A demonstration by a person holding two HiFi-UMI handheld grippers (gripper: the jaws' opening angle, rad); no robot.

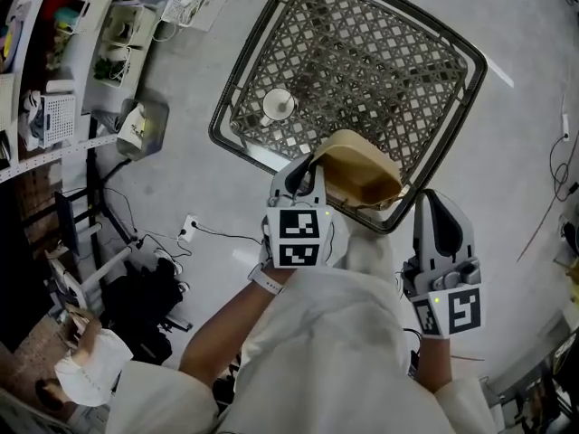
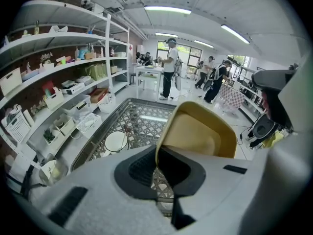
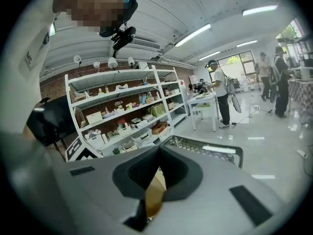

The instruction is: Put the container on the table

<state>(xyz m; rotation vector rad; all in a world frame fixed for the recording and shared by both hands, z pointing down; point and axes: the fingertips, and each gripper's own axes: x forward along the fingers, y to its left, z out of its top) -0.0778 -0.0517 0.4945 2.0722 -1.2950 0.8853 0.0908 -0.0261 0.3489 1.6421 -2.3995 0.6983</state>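
Note:
A tan container (image 1: 357, 165) hangs tilted over the near edge of the woven lattice table (image 1: 477, 61). My left gripper (image 1: 303, 174) is shut on its rim. In the left gripper view the container (image 2: 200, 133) stands just past the left gripper (image 2: 157, 153), its wall pinched between the jaws, open side facing me. My right gripper (image 1: 434, 208) hovers beside the table's near right corner, jaws together with nothing in them. In the right gripper view a strip of the container (image 3: 155, 195) shows below the right gripper (image 3: 158, 153).
A small white round dish (image 1: 278, 105) sits on the table's left part. White shelves (image 1: 54, 80) full of boxes line the left side. Cables and a power strip (image 1: 188, 229) lie on the floor by a black bag (image 1: 145, 301). People (image 2: 169, 67) stand far back.

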